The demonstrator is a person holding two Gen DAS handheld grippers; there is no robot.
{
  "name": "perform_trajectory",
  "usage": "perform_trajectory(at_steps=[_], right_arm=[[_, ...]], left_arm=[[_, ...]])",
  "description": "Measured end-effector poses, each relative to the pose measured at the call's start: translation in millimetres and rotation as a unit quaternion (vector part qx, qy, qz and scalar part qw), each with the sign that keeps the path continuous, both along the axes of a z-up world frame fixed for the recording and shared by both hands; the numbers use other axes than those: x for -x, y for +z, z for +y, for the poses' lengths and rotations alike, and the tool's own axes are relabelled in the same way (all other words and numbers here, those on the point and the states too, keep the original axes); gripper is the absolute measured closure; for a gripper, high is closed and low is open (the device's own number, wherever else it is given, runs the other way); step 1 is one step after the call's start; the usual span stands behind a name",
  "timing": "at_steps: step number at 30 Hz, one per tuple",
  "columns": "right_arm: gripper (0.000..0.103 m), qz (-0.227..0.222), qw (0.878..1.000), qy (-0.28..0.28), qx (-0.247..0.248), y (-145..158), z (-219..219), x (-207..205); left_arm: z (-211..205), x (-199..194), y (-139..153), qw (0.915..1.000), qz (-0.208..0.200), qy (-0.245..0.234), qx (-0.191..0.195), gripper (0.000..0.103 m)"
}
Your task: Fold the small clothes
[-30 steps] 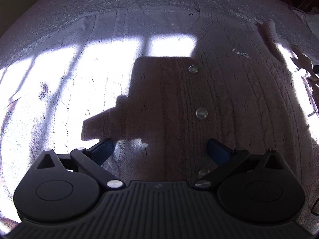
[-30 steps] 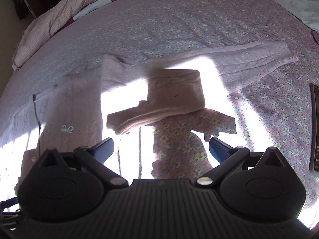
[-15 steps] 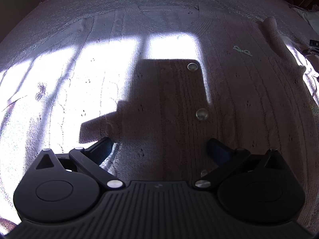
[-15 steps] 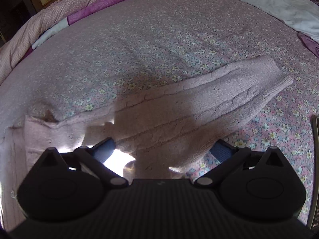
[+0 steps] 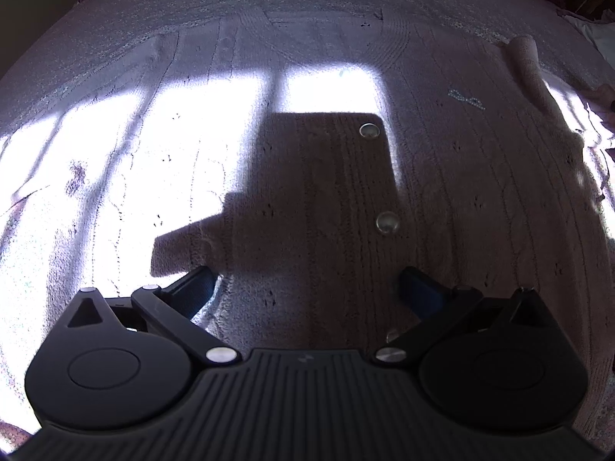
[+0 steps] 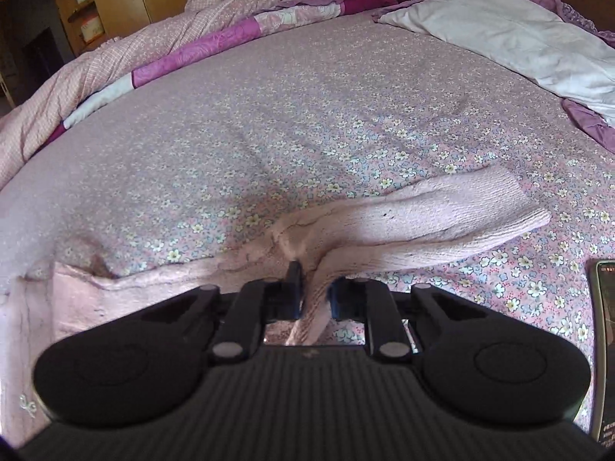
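Note:
A small pink knit cardigan [image 5: 461,199] lies flat and face up on the bed, its round buttons [image 5: 387,223] in a line down the front. My left gripper [image 5: 307,288] is open and hovers low over the cardigan's lower front, holding nothing. In the right wrist view the cardigan's sleeve [image 6: 442,223] stretches to the right over the flowered sheet. My right gripper [image 6: 313,292] is shut on the sleeve near its middle, and the knit bunches up between the fingers.
The flowered bed sheet [image 6: 269,134] spreads beyond the sleeve. A pink quilt [image 6: 153,50] is heaped at the far left, a white pillow [image 6: 519,34] at the far right. A phone [image 6: 605,338] lies at the right edge. Bright sun patches fall on the cardigan's left half.
My right gripper came down onto the sleeve and closed on it; it was open one second ago. My left gripper shifted slightly over the cardigan and stays open.

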State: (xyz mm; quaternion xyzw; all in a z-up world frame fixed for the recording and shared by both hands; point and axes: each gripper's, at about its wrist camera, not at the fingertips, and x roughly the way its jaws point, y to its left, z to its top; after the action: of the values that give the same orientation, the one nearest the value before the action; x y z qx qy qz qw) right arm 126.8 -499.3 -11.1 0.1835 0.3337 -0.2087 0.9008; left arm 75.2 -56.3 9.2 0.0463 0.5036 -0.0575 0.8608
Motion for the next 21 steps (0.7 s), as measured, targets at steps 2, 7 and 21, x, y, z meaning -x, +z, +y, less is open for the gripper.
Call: perform_trajectory(at_steps=[2, 7, 21], right_arm=[[0.087, -0.006, 1.0, 0.001, 0.015, 8.8, 3.8, 8.2], [0.087, -0.03, 0.999, 0.01, 0.006, 35.8, 4.9, 34.3], [0.087, -0.123, 0.987, 0.103, -0.03, 114.4, 62.4, 68.9]], left_arm=[[2.1, -0.6, 0.4, 0.9999, -0.002, -0.012, 0.001, 0.0], [3.7, -0.8, 5.8, 0.9992, -0.011, -0.037, -0.008, 0.0], [42.3, 16.7, 34.8, 0.9982, -0.049, 0.013, -0.033, 0.0]])
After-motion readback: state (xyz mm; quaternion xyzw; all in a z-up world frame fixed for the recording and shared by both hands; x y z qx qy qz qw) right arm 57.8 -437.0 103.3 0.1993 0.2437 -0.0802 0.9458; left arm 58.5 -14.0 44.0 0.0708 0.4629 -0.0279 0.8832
